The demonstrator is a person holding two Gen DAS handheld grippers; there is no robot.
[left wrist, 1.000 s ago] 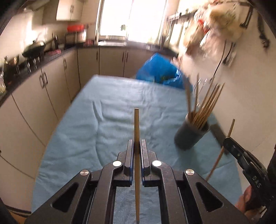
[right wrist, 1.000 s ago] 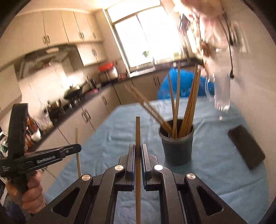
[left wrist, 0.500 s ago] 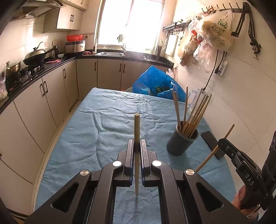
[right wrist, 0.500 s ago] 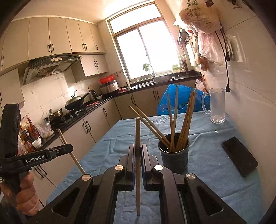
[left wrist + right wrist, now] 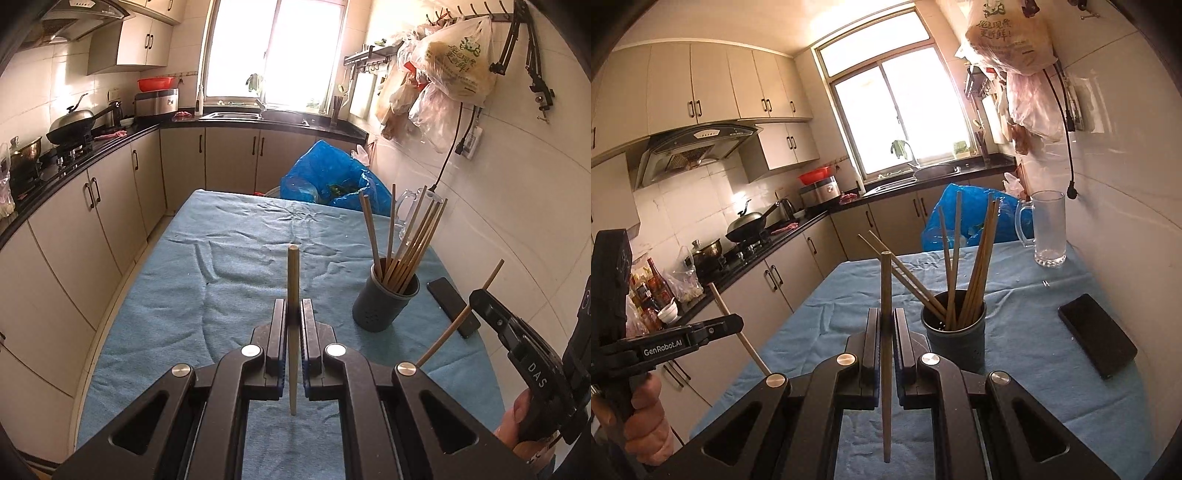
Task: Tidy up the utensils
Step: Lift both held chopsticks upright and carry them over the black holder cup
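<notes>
Wooden chopsticks, one clamped in each of your grippers, above the blue worktop.
Your left gripper fingers pinch a chopstick upright, centre frame, long axis vertical; your right gripper grips its chopstick likewise. Tilted sticks crowding the grey holder, right of centre, could deflect yours or tip it.

Blue cloth, grey holder, tan chopsticks, black phone.
</notes>
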